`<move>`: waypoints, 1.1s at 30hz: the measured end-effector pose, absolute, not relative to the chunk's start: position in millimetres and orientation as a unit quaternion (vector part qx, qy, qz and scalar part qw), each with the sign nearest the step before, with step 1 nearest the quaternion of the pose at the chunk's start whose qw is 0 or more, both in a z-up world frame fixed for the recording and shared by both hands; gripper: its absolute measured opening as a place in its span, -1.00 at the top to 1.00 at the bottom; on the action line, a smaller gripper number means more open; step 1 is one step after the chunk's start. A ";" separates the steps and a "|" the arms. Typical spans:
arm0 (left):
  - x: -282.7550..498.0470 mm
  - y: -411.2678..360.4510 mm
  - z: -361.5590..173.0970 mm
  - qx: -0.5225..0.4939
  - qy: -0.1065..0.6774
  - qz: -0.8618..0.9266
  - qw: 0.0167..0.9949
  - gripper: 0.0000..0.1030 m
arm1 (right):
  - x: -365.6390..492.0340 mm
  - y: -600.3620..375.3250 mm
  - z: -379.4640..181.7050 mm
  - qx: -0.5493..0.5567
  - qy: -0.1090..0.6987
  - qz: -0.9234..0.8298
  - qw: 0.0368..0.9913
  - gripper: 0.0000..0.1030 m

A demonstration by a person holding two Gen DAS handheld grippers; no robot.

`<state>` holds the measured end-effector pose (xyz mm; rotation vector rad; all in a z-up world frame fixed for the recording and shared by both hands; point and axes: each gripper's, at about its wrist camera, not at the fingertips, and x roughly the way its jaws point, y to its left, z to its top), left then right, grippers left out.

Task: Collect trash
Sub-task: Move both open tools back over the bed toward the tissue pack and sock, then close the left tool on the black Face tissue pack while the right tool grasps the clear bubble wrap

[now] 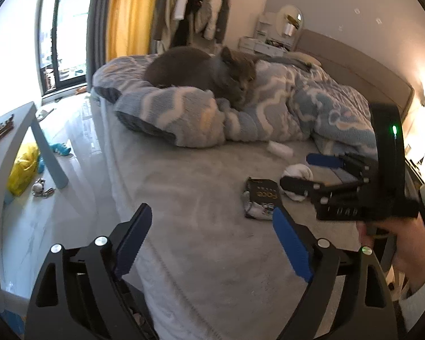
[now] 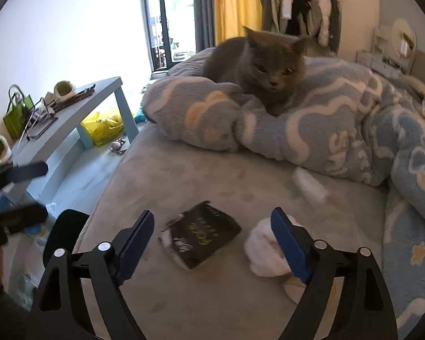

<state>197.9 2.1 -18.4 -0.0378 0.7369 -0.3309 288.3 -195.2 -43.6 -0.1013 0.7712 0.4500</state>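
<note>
Nearby, a grey cat (image 2: 257,68) lies on the blanket (image 2: 340,130) behind the black wrapper (image 2: 204,235); both grippers gape wide, empty.

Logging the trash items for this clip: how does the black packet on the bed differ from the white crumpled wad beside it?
The black packet is dark with gold lettering; the white wad is plain white. The packet lies flat with torn, ragged edges, while the wad is bunched into a rounded lump. In the right wrist view the packet shows whole between the open fingers, but the right finger covers part of the wad. Both rest on the grey bed sheet, and no gripper touches either.
</note>
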 end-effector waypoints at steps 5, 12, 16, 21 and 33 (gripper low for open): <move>208.8 -19.9 -31.5 -0.001 0.376 -0.182 0.909 -0.78 | 307.3 -217.1 -46.0 -0.038 0.385 0.197 0.901 -0.69; 223.4 -47.3 -49.9 0.002 0.399 -0.213 0.892 -0.82 | 330.2 -249.5 -45.1 -0.022 0.387 0.173 0.906 -0.72; 231.0 -61.7 -65.0 0.013 0.418 -0.214 0.883 -0.82 | 339.1 -261.6 -53.4 -0.037 0.395 0.169 0.902 -0.73; 243.1 -78.4 -75.2 0.025 0.427 -0.217 0.877 -0.83 | 355.7 -278.4 -55.0 -0.035 0.395 0.166 0.903 -0.73; 279.4 -103.4 -102.0 0.047 0.460 -0.201 0.864 -0.83 | 383.6 -287.8 -73.8 -0.092 0.403 0.193 0.890 -0.74</move>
